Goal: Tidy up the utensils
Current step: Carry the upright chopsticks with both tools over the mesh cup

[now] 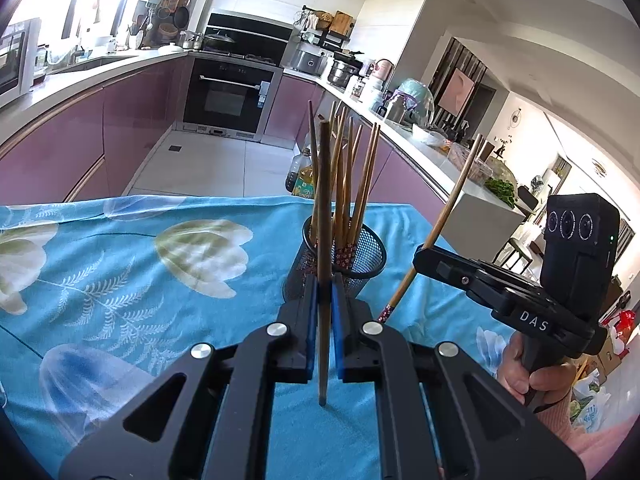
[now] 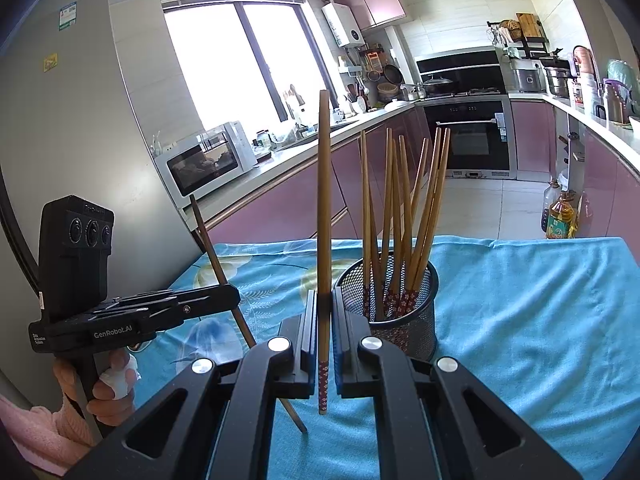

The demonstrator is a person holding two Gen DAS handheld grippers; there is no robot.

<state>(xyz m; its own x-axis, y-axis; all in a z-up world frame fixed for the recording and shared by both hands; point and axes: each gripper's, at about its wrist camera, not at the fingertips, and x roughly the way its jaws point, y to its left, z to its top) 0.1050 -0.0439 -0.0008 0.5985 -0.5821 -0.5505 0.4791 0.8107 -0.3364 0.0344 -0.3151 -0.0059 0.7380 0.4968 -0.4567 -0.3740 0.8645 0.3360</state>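
A black mesh holder (image 1: 360,256) (image 2: 404,312) stands on the blue flowered tablecloth (image 1: 140,280) (image 2: 520,320) with several wooden chopsticks (image 1: 352,184) (image 2: 400,200) upright in it, patterned ends down. My left gripper (image 1: 325,284) (image 2: 234,292) is shut on a darker chopstick (image 1: 325,220) (image 2: 212,248), held upright just in front of the holder. My right gripper (image 2: 324,296) (image 1: 420,257) is shut on a lighter chopstick (image 2: 324,200) (image 1: 448,208), patterned end down, just left of the holder in its own view. Both held sticks hang above the cloth.
Kitchen counters with pink cabinets run round the room, with an oven (image 1: 228,96) (image 2: 472,136) at the far end. Oil bottles (image 1: 302,178) (image 2: 560,216) stand on the floor past the table's far edge. A grey fridge (image 2: 80,140) rises close to the left gripper.
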